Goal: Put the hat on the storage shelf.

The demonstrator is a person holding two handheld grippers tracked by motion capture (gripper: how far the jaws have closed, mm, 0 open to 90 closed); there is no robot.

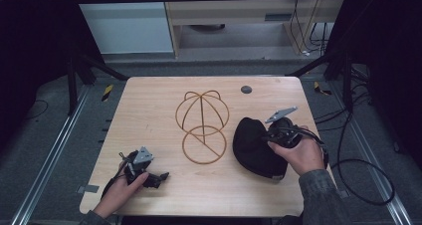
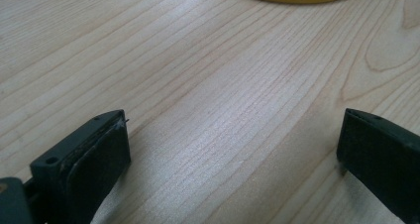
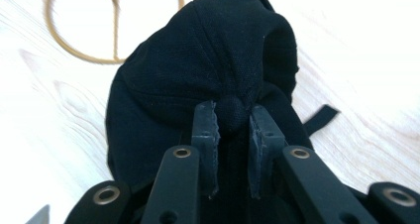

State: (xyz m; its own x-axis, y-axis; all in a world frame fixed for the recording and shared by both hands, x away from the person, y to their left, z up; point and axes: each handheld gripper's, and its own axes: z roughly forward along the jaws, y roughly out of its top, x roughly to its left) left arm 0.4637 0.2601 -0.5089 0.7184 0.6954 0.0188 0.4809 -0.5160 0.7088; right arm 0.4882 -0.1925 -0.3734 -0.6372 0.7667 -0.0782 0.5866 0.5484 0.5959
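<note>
The wooden tabletop [image 1: 149, 120] takes up the middle of the high view, pale and mostly bare. At its centre lies a golden wire frame [image 1: 201, 127], a domed cage of ribs above a flat ring, apparently a stand shaped to carry a cap. Just right of it, at the right centre of the frame, sits a black cap [image 1: 254, 145], slumped on the wood close beside the ring but not on it.

The right tool [image 3: 233, 125] has its jaws drawn narrow onto a pinch of the cap's cloth, a small knot of fabric bulging between the pads near the crown seams. The left tool [image 1: 160, 177] rests low at the lower left of the high view, jaws spread wide with nothing between them and bare wood beneath.

My guess is the cap is meant for the frame. To do that well, the grip on that little fold looks thin, so I'd lift slowly, keep the opening facing down, and bring the idle tool over to steady the light wire frame, which could easily skid.
</note>
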